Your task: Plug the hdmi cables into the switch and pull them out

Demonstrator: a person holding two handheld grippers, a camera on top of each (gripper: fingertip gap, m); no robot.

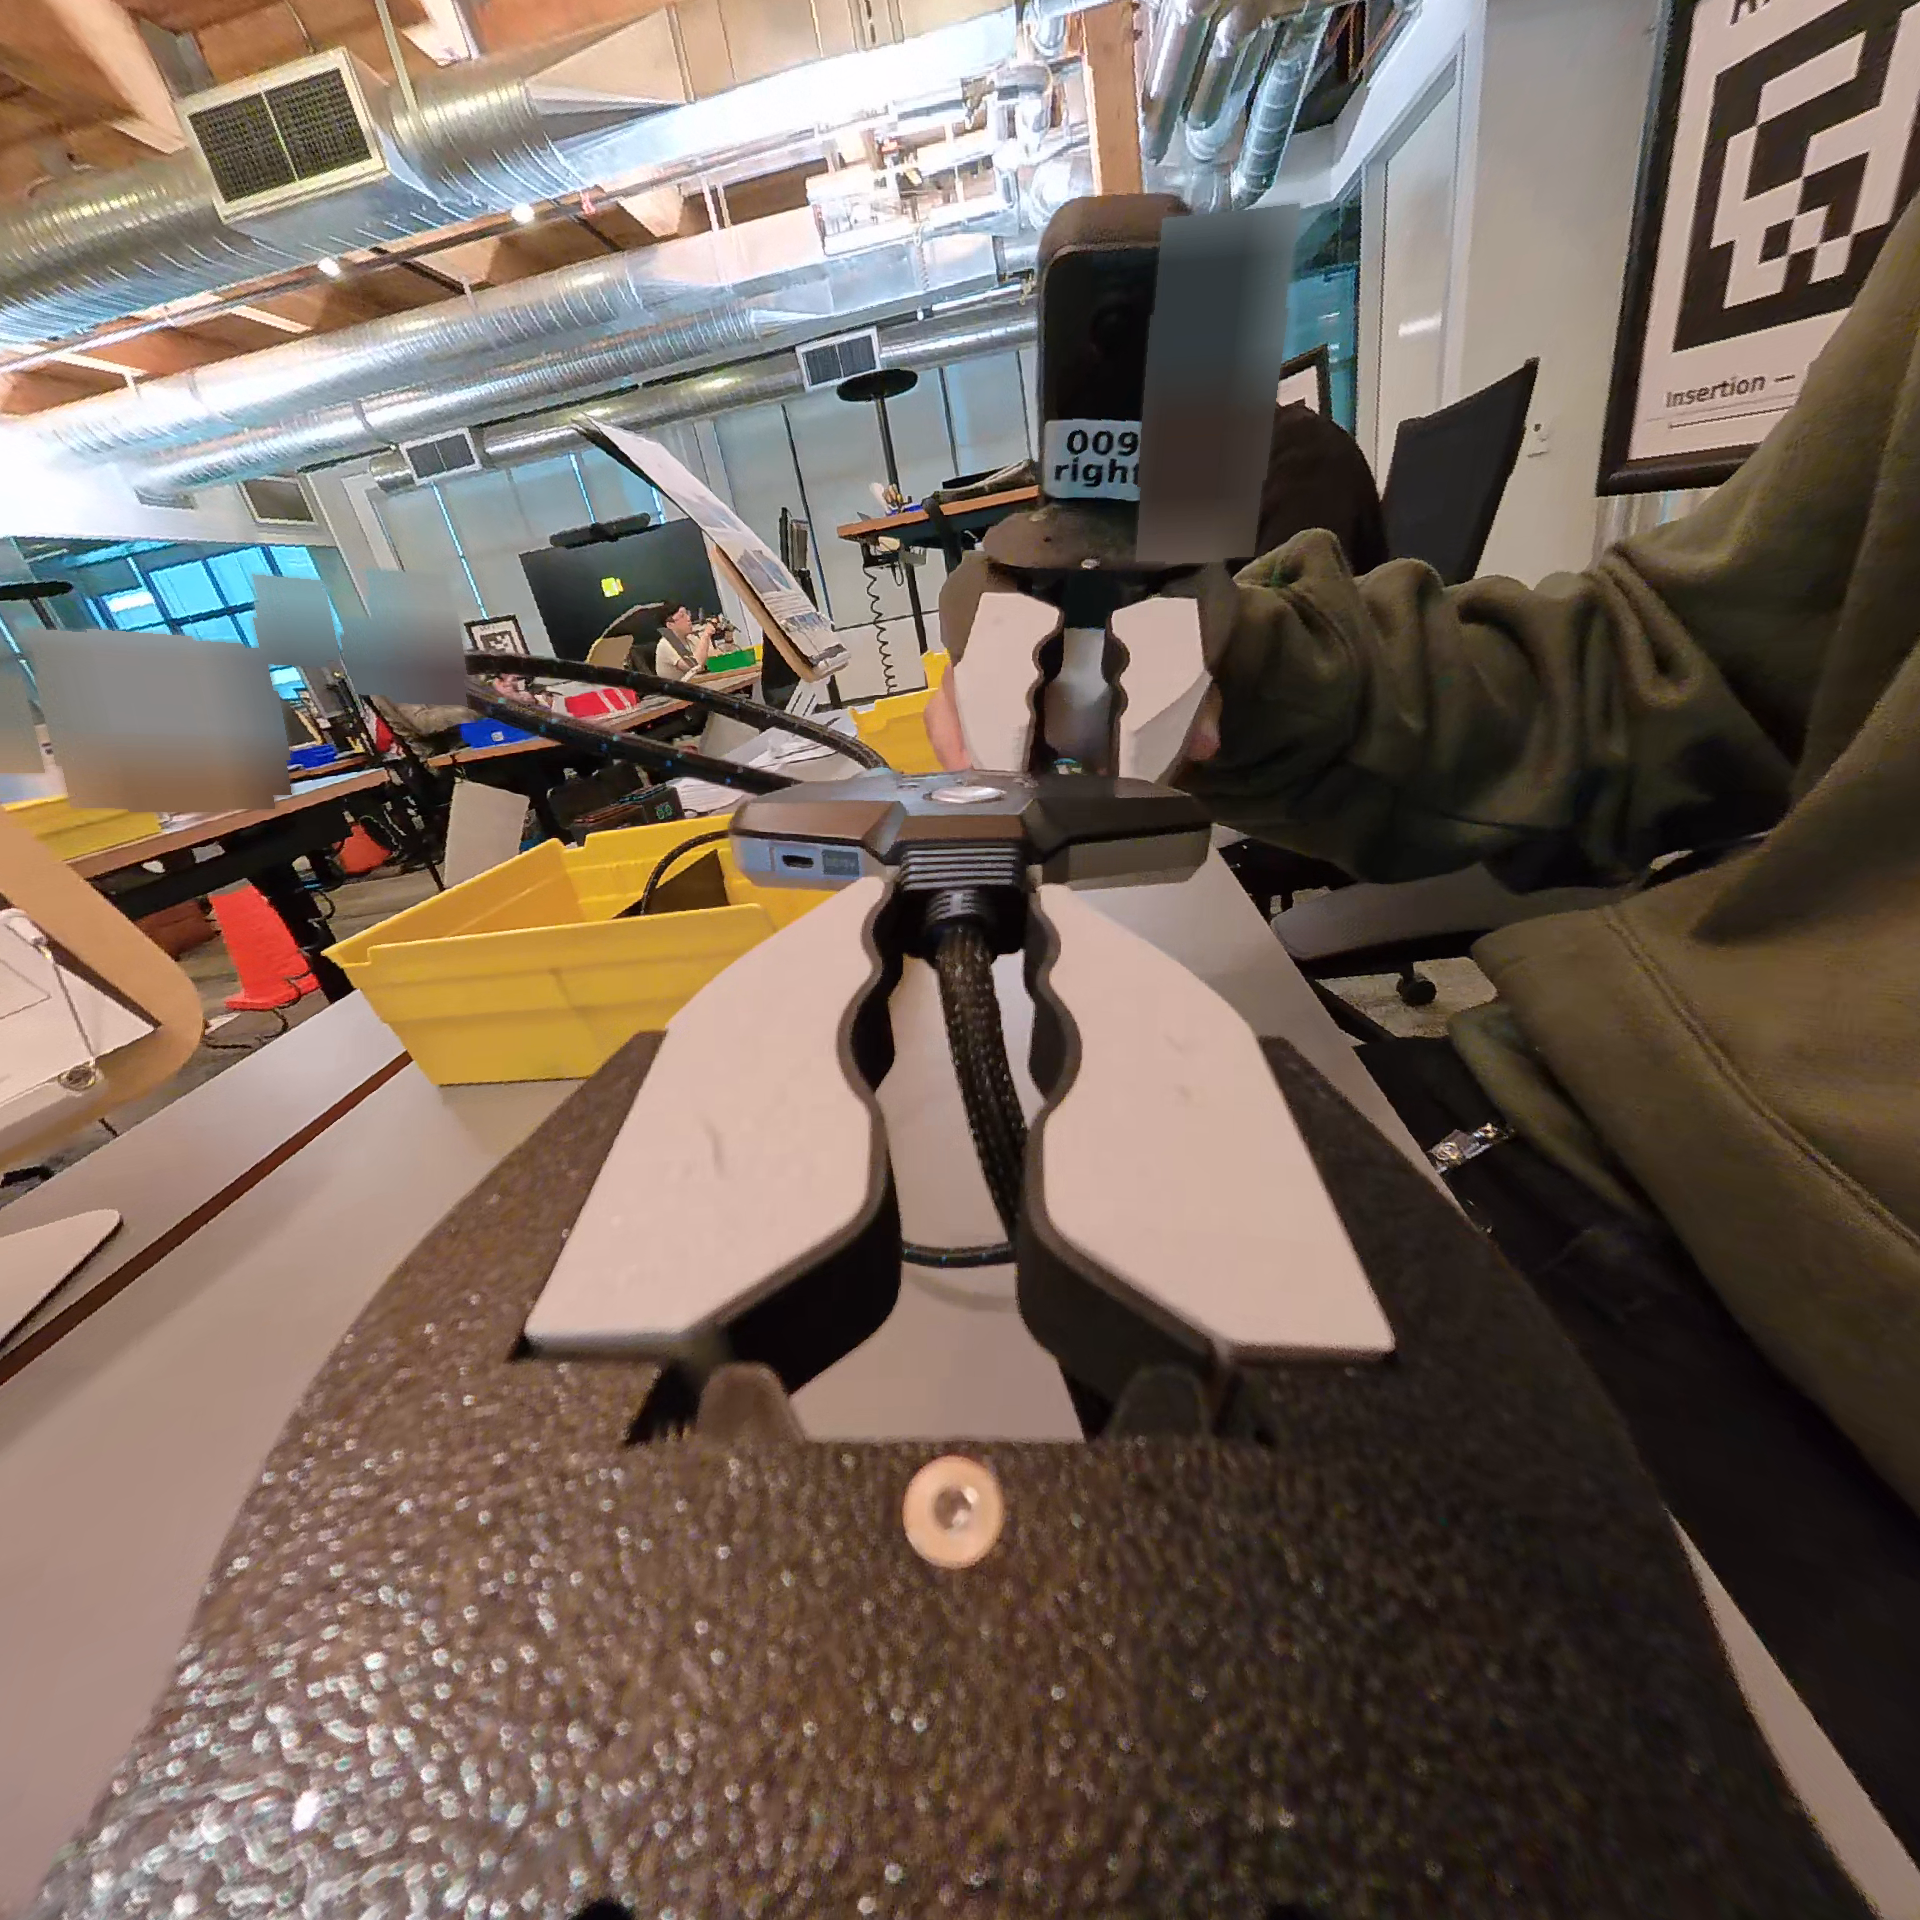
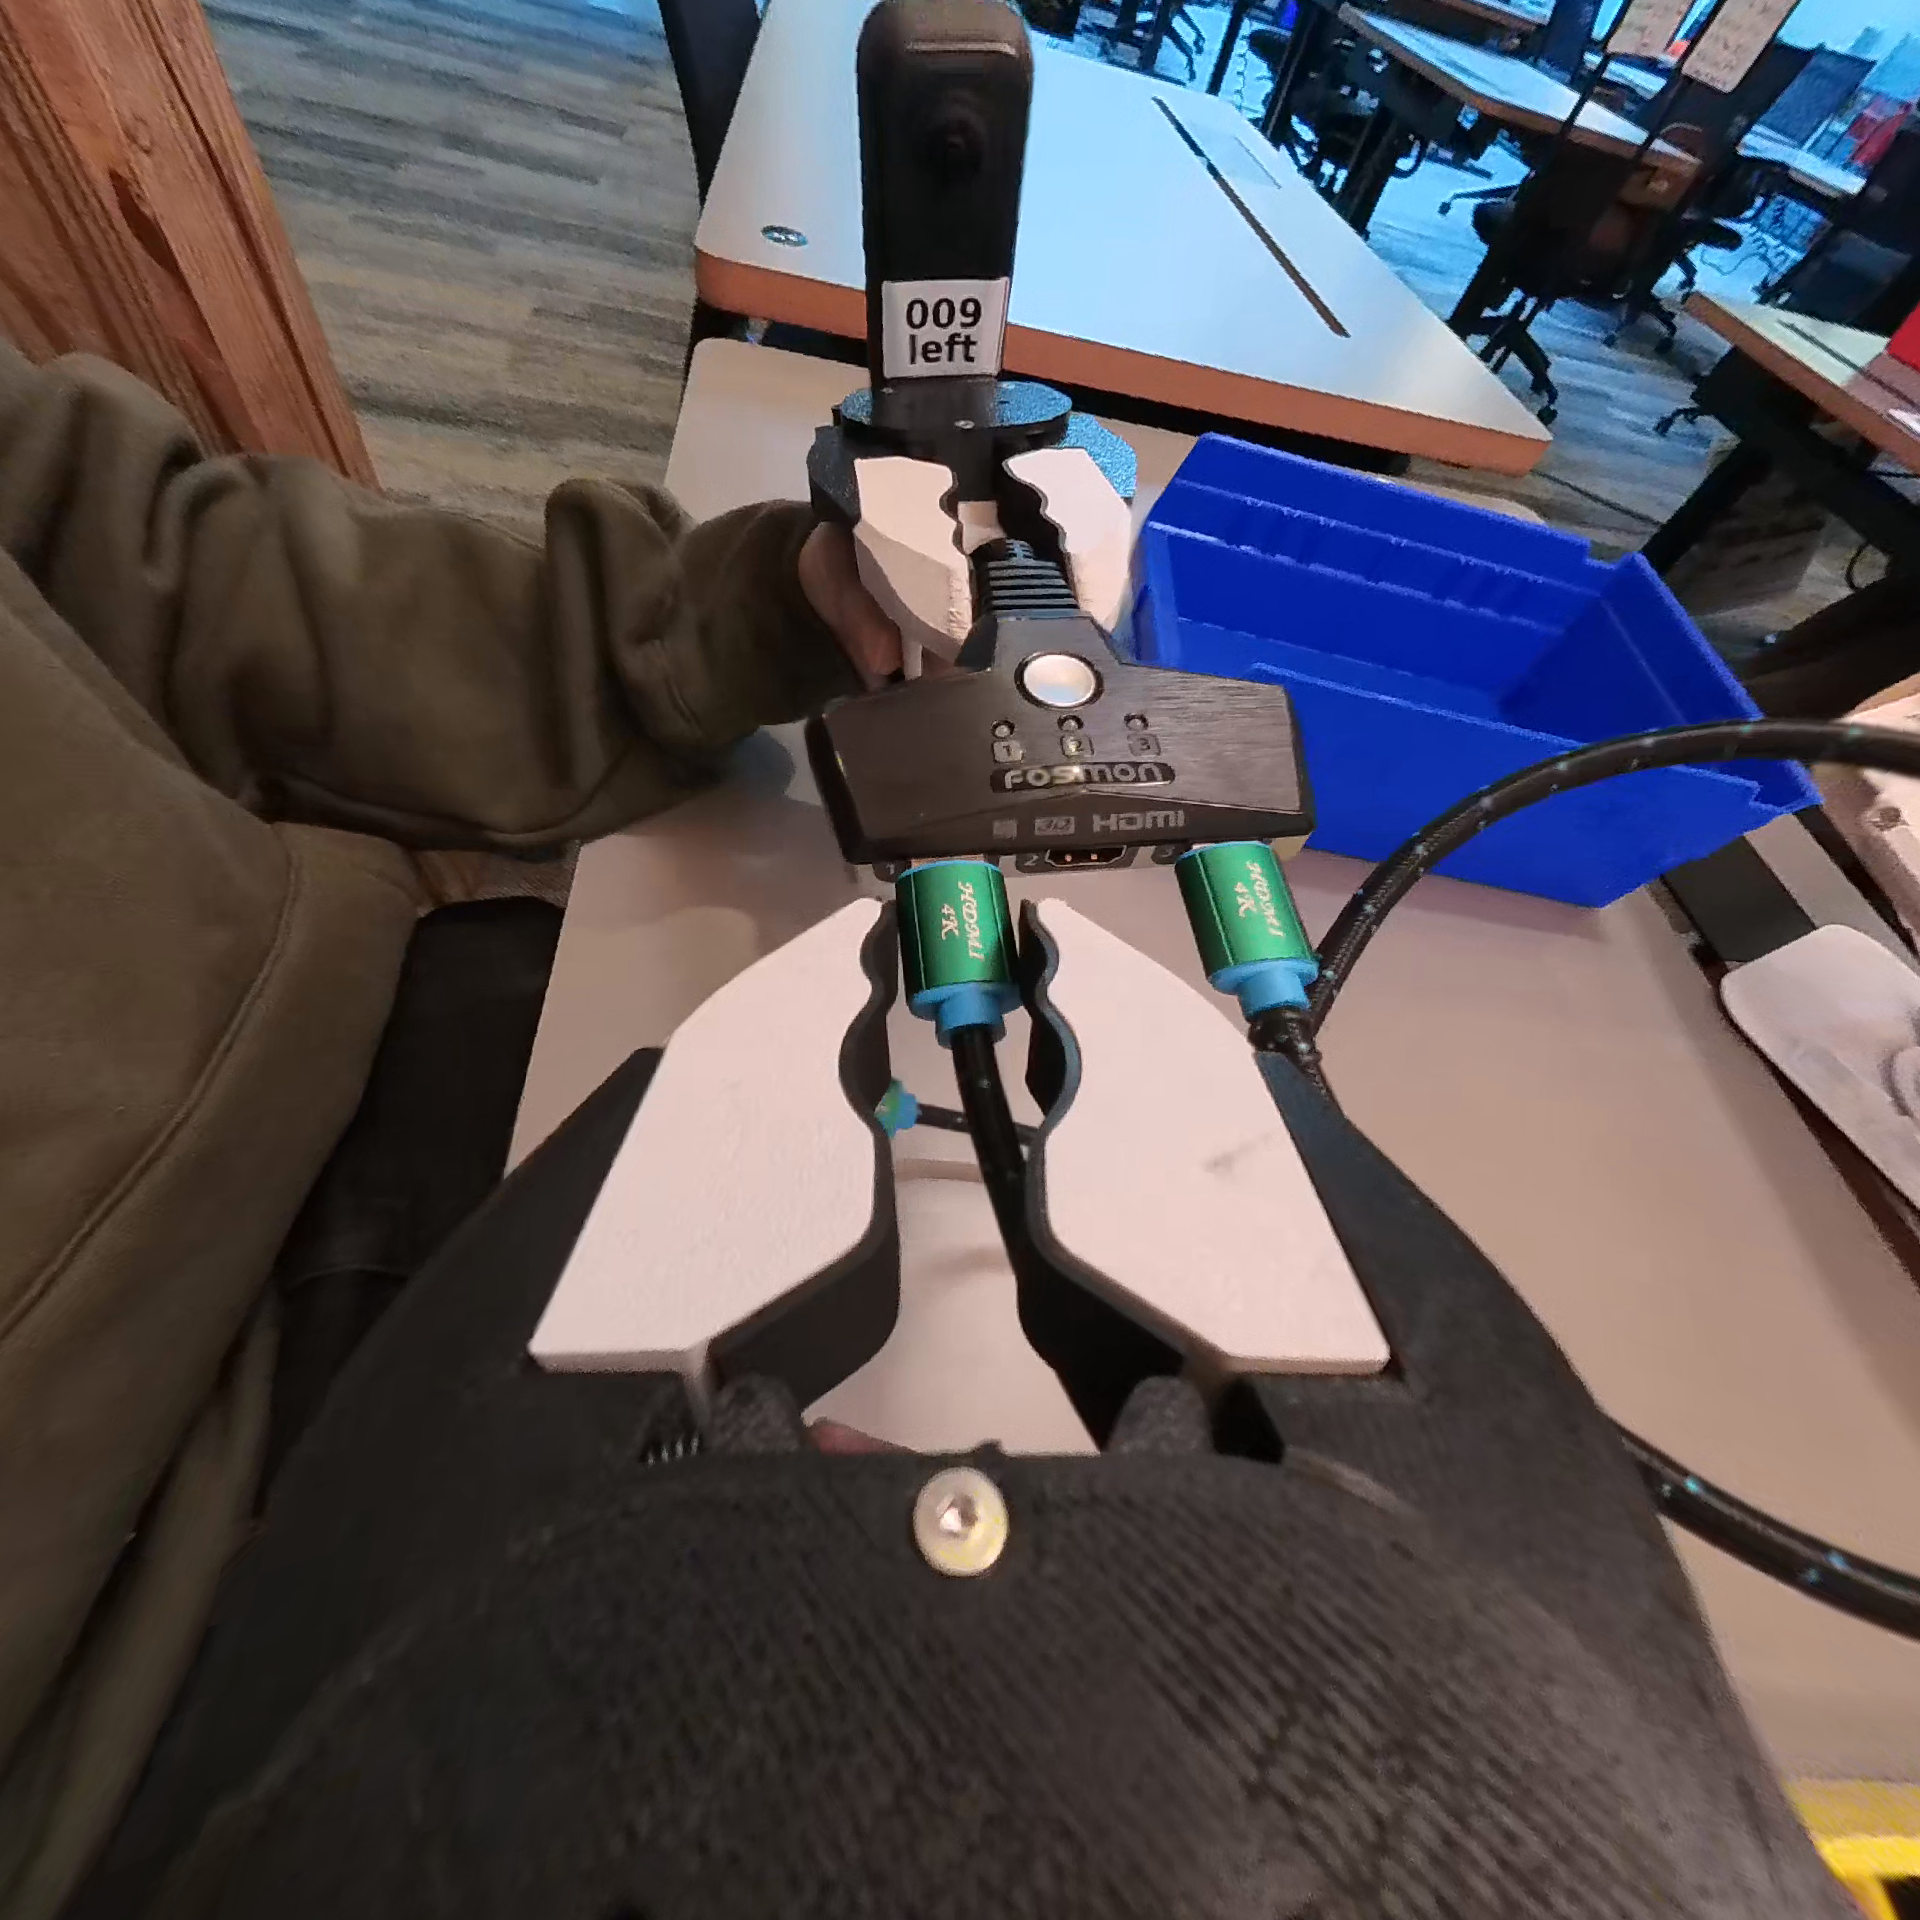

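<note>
Two green metal HDMI plugs with blue collars are sitting in the outer ports of the black, wedge-shaped brushed-metal switch (image 2: 1060, 764), leaving the middle port empty. The switch is being held just above the pale grey table (image 2: 1455, 1195), between the two claws.

The left claw (image 1: 961, 894) is closing on the ribbed black strain relief at the back of the switch, with the switch's braided black tail cable (image 1: 982, 1049) running back between its white fingers. The right claw (image 2: 956, 935) is bracketing the left-hand green plug (image 2: 951, 940), its scalloped white fingers lying close on either side; whether they are actually pinching the shell is hard to say from this angle. The right-hand green plug (image 2: 1242, 920) is hanging free, its speckled braided cable (image 2: 1507, 790) looping off past the blue plastic bin (image 2: 1455, 665).

What could go wrong looks mostly like a matter of grip and angle. The plug's shell is smooth, glossy and rounded, so the hard fingers may be sliding along it rather than drawing it out. A pull off the port's axis would be levering the connector sideways and binding it. The left claw is holding only a flexible ribbed collar, so a firm tug may be twisting the switch or straining that joint. The stiff loop of braided cable could also be dragging the neighbouring plug.
</note>
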